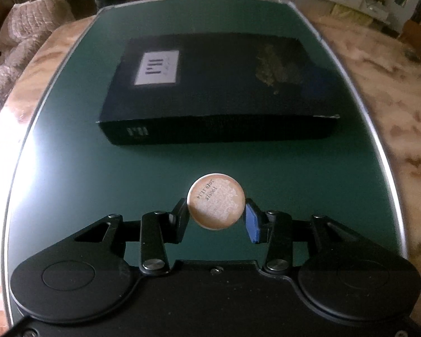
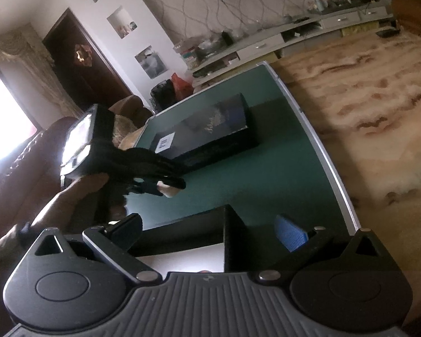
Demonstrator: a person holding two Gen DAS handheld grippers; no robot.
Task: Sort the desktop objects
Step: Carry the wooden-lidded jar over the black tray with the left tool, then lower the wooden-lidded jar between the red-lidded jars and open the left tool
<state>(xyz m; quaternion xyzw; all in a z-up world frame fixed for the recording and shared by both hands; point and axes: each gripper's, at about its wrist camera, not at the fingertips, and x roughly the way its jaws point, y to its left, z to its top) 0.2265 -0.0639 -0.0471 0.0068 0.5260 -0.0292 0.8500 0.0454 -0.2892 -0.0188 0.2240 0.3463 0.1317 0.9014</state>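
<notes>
The left tool [image 1: 216, 220] is clenched on a small round can [image 1: 216, 201], whose flat end with printed digits faces the camera, between the black finger and the blue finger above the green table [image 1: 70, 174]. Ahead of this tool a flat black box [image 1: 216, 90] lies on the table. The right tool [image 2: 207, 231] is released, its fingers wide apart; an open black box [image 2: 230, 236] stands between them.
</notes>
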